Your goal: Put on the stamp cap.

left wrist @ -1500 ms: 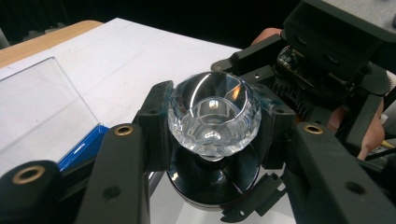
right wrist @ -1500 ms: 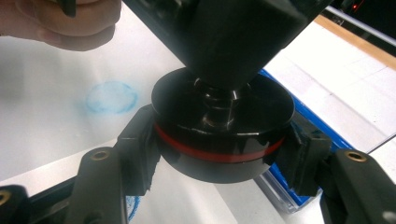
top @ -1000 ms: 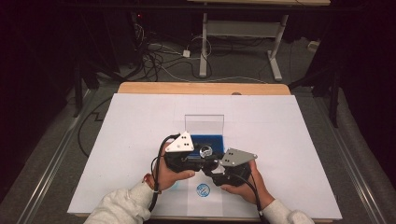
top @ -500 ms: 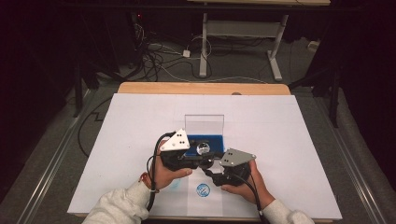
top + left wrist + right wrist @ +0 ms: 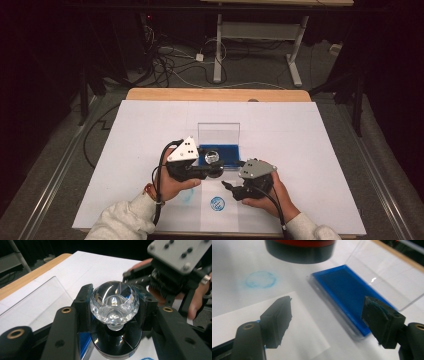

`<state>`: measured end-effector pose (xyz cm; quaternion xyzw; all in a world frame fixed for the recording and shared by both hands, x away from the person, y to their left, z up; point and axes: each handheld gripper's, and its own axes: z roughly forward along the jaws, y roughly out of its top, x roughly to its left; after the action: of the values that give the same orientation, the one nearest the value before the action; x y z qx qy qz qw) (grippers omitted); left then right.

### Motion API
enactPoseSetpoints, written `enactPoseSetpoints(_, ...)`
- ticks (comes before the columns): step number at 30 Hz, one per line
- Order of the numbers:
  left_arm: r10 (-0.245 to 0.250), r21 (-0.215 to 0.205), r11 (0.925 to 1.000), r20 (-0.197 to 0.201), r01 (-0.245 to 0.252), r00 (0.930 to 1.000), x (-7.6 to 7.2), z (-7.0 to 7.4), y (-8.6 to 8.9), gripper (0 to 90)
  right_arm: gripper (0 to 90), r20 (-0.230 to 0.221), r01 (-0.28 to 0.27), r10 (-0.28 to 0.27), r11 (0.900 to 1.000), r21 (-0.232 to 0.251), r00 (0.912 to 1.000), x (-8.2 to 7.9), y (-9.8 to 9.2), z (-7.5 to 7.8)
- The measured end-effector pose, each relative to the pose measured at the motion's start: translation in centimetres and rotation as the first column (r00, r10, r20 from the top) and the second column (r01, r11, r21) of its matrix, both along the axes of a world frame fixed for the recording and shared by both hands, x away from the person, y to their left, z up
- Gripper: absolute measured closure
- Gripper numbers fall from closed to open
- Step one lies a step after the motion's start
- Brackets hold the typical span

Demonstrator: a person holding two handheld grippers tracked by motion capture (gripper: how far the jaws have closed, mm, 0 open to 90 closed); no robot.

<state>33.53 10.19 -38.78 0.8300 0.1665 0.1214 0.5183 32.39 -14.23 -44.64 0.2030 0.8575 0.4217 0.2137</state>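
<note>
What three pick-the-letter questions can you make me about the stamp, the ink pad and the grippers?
1. Where is the stamp?
A. Between the left gripper's jaws
B. Flat on the paper
C. On the floor

2. What colour is the ink pad?
A. Red
B. Blue
C. Green

3. How is the right gripper?
A. Shut on the stamp
B. Open, holding nothing
C. Shut on the ink pad

Answers: 1 A, the left gripper clamps the stamp's clear knob from both sides. 2 B, the pad in its clear case is plainly blue. 3 B, its jaws have just been opening and stand apart over the paper with nothing between them.
</note>
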Motion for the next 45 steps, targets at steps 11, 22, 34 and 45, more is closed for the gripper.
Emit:
enactPoseSetpoints(11, 0.052, 0.044, 0.9976, 0.034, -0.053, 0.9981, 0.1, 0.6, 2.3, 54.4, 26.0, 0.073, 0.078, -0.081, 0.996, 0.046, 0.9941, -0.2, -2.4, 2.1)
enactPoseSetpoints(22, 0.079, 0.104, 0.9909, 0.06, -0.085, 0.995, 0.3, 0.5, 3.4, 54.3, 23.0, 0.114, 0.133, -0.139, 0.989, 0.056, 0.9837, -0.5, -4.1, 2.3)
enactPoseSetpoints(34, 0.088, 0.111, 0.9892, 0.073, -0.096, 0.9935, 0.3, 0.7, 3.5, 54.3, 23.3, 0.133, 0.181, -0.187, 0.982, 0.06, 0.9733, -1.4, -7.0, 2.1)
enactPoseSetpoints(45, 0.105, 0.099, 0.9887, 0.076, -0.113, 0.9915, 0.8, 1.0, 4.2, 54.3, 23.3, 0.128, 0.236, -0.243, 0.97, 0.065, 0.9616, -2.2, -9.3, 1.5)
